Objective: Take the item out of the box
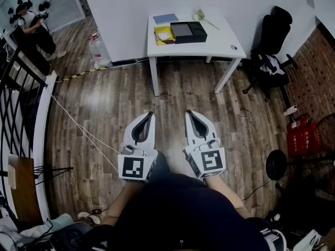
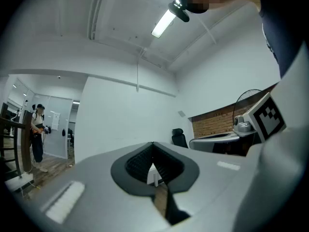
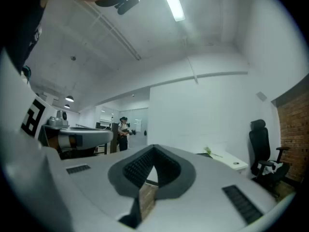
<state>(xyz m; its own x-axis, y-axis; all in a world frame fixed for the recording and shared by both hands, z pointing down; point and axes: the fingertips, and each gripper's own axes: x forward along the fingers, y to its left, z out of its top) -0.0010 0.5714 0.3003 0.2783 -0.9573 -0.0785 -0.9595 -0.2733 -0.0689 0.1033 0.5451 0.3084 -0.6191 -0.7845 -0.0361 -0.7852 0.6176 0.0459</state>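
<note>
— While the person stands back on the wooden floor point(image 1: 104, 114), what are the two tools doing?
— Both point level, side by side above the boards, near each other but not touching. The left hand-held gripper point(image 1: 150, 114) point(image 2: 153, 145) has its jaws closed. The tips meet and nothing is caught between the dark ribbed pads.
— And the other one?
— Much the same. The right hand-held gripper point(image 1: 189, 112) point(image 3: 154, 148) has its jaws together at the tip and is empty too.
— So where is the box?
— The black box point(image 1: 188, 32) sits on the white surface point(image 1: 220, 43) by the white wall, well ahead of both tools and touched by neither. A grey face shows in its top, and I cannot tell from here whether that is a lid or the item itself.
— Anything lying around it?
— A yellow packet point(image 1: 164, 35) lies just beside its left end, with a blue booklet point(image 1: 166, 19) farther back. A black office chair point(image 1: 272, 35) stands off the surface's right end
</note>
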